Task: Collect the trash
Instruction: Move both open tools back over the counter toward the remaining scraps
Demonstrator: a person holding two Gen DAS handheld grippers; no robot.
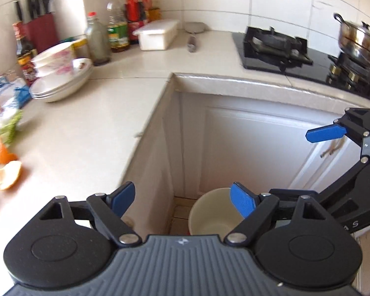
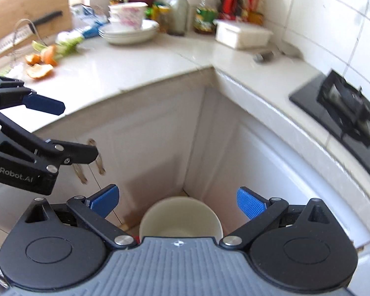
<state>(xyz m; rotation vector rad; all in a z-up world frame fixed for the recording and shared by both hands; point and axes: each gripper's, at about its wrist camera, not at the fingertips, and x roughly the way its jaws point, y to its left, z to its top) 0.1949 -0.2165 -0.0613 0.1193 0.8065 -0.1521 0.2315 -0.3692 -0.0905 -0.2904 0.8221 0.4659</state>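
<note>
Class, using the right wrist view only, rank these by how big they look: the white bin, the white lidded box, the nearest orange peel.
1. white bin, though it sits nearest the camera.
2. white lidded box.
3. orange peel.

Walls: white glazed tiles point(image 1: 278, 2) with thin grey joints, bright with daylight.
Worktop: pale L-shaped counter point(image 1: 106, 113) wrapping an inner corner, with a rounded front edge.
Cabinets: white panelled doors point(image 2: 145, 153) below the counter (their handles are blurred).
Floor: a small patch of light tiling point(image 1: 178, 209) shows in the corner at the foot of the cabinets.
Hob: black glass gas cooktop point(image 1: 271, 49) set into the counter's right run.
Left edge: a wooden board point(image 2: 27, 5) leans upright against the wall.
</note>
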